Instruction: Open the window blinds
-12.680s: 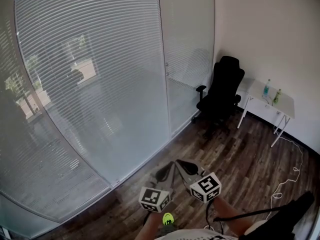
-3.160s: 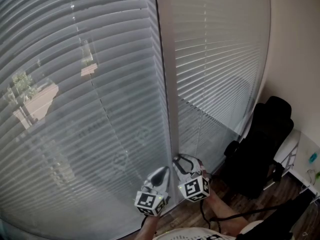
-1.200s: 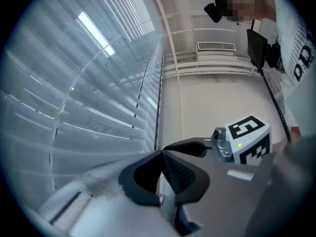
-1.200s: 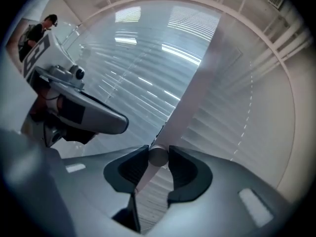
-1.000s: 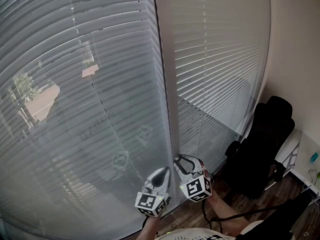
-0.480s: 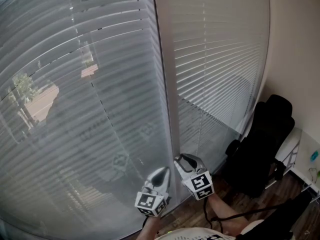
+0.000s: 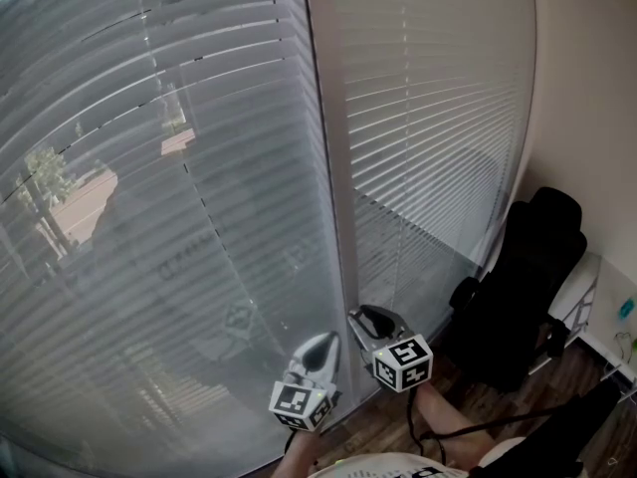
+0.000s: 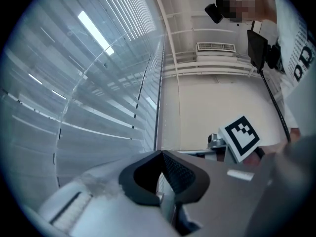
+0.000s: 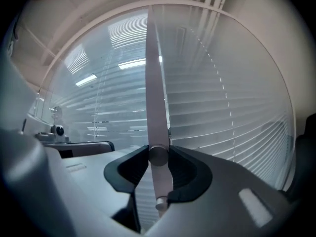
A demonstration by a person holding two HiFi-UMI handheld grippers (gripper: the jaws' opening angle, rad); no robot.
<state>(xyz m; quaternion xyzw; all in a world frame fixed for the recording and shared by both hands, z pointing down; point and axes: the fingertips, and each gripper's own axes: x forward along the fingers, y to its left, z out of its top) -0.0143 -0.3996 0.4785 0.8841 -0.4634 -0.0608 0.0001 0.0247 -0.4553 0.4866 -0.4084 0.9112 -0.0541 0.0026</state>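
Note:
White slatted blinds sit behind glass, a wide left panel [image 7: 169, 217] and a narrower right panel [image 7: 428, 127], split by a pale upright post [image 7: 333, 167]. In the right gripper view my right gripper [image 9: 158, 151] is shut on a round grey knob [image 9: 158, 158] on that post; a smaller stud [image 9: 161, 203] shows below it. In the head view the right gripper [image 7: 361, 318] reaches the post's foot. My left gripper [image 7: 326, 343] hangs just left of it, jaws shut [image 8: 162, 154] with nothing in them, short of the glass.
A black office chair [image 7: 518, 287] stands in the right corner against the wall, with a white table [image 7: 609, 302] beyond it. Dark wood floor [image 7: 557, 376] shows at the lower right. A black cable [image 7: 468, 428] trails from my right arm.
The right gripper has rolled about its own axis while gripping the knob; its marker cube now faces differently. Slats in the left panel have tilted, with more dark gaps at the upper left.

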